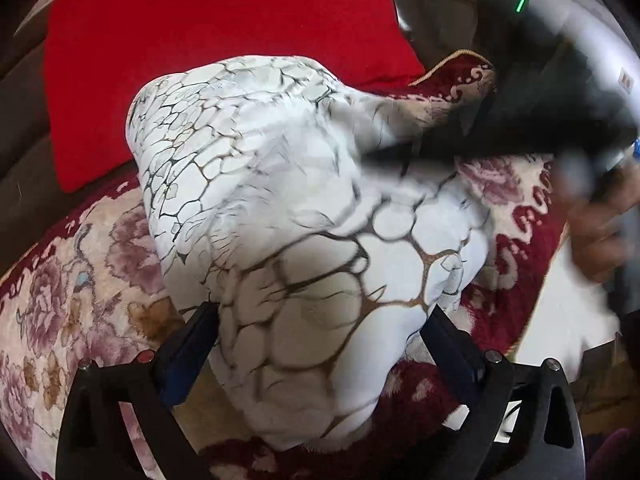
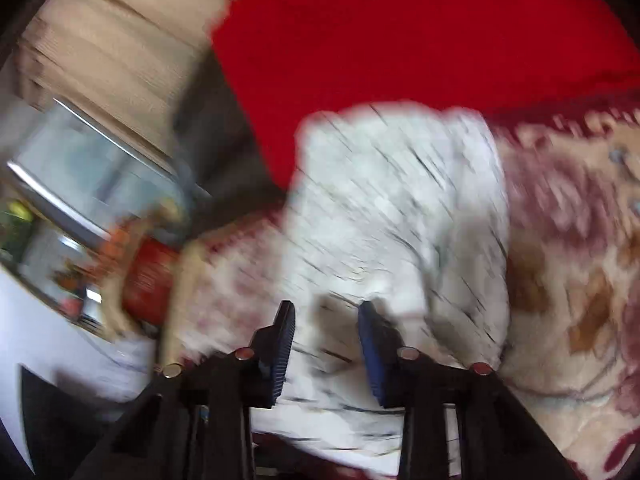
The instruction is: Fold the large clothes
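Nothing here can be read; the red canister [image 2: 150, 280] at the left of the right wrist view carries a pale label, but it is smeared by motion blur and no letter comes clear; the small white plate [image 1: 626, 79] on the wall in the left wrist view has a reddish mark, too small to tell as text or sign.

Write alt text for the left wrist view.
A white garment with a dark crackle print lies bunched on a floral blanket, between the open left gripper's fingers. A red cushion sits behind; the blurred right gripper crosses upper right.
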A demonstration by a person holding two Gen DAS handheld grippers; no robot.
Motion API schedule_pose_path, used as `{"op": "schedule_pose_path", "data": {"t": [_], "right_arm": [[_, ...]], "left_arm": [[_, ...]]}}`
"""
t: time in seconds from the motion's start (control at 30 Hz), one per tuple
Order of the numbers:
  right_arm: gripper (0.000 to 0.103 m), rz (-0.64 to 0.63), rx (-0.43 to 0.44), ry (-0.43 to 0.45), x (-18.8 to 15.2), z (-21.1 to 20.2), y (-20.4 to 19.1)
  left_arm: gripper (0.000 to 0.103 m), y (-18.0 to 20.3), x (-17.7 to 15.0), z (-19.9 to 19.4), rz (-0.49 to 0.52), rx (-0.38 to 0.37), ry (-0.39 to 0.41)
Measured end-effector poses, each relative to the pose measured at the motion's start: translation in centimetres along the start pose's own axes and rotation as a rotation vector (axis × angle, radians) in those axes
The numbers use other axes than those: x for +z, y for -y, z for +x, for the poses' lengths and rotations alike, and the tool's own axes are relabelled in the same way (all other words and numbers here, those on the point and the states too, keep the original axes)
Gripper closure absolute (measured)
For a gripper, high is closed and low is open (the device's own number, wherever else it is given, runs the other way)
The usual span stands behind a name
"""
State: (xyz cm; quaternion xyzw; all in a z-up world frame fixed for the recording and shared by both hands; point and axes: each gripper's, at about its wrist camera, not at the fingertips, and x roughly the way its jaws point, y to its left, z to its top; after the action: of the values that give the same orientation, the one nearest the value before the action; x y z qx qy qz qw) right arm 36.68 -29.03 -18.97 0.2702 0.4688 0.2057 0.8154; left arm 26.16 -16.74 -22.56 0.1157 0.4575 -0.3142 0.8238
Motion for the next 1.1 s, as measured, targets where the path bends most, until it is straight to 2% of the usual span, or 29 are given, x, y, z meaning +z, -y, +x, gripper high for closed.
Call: {"op": "schedule_pose_path", "data": {"t": [0.03,0.13,0.17,0.23,0.3,0.37,0.4,0.43,0.47,0.5,0.53,0.73,0.8,0.83,0.93,1.0,1.1], "right_arm": [[0.103,0.023,-0.048,-0.034,-0.5,1.3,1.3],[0.103,0.146,0.036,-0.013,-1.3,1.6,4.8],[0.103,0.147,0.031,-0.013,-1.3,1.3,4.8],[0.103,0.113,0.0,-0.01,-1.5,1.3,4.2],[0.103,0.079,-0.036,0.003,-1.7,1.1,3.8],[0.103,0.068,-0.04,0.023,-2.2,1.0,3.4],[0.103,0.067,-0.035,0.031,-2.5,1.0,3.4],[0.103,0.072,-0.031,0.036,-2.7,0.9,3.7],[0.103,0.079,-0.029,0.037,-2.9,0.7,3.9],[0.103,0.088,-0.022,0.029,-3.3,0.7,4.2],[0.103,0.091,-0.014,0.026,-3.7,0.3,4.6],[0.103,0.137,0.06,0.026,-3.7,0.5,5.9],[0.103,0.147,0.074,0.006,-3.1,-0.3,5.9],[0.103,0.145,0.095,0.0,-2.8,-0.7,5.7],[0.097,0.131,0.134,-0.027,-1.3,-1.0,4.9],[0.094,0.121,0.14,-0.025,-0.4,-1.5,4.5],[0.095,0.112,0.154,0.021,1.8,-2.4,4.1]], "left_arm": [[0.005,-0.5,-0.2,-0.7,-0.022,-0.037,0.004],[0.005,-2.1,-0.7,-4.0,-0.082,-0.123,0.083],[0.005,-2.8,-0.6,-5.4,-0.104,-0.14,0.131],[0.005,-3.9,0.1,-6.4,-0.15,-0.14,0.173],[0.005,-4.3,1.1,-5.6,-0.179,-0.113,0.145],[0.005,-3.6,1.8,-3.0,-0.151,-0.039,0.077],[0.005,-3.1,1.7,-0.9,-0.138,-0.01,0.015],[0.002,-2.9,1.4,1.0,-0.144,-0.014,-0.044],[0.0,-2.2,0.8,2.2,-0.133,0.015,-0.059],[0.0,-1.3,0.2,2.8,-0.082,0.076,-0.05],[0.0,-0.9,-0.3,2.8,-0.064,0.094,-0.032],[0.0,-3.0,0.7,1.3,-0.122,-0.019,-0.079],[0.0,-4.0,1.7,-0.7,-0.13,-0.075,-0.06],[0.0,-4.7,2.2,-1.6,-0.129,-0.072,-0.033],[0.0,-7.8,5.5,-3.8,-0.137,0.028,0.045],[0.0,-9.9,7.9,-3.9,-0.156,0.101,0.08],[0.0,-12.7,11.8,-1.8,-0.203,0.187,0.068]]}}
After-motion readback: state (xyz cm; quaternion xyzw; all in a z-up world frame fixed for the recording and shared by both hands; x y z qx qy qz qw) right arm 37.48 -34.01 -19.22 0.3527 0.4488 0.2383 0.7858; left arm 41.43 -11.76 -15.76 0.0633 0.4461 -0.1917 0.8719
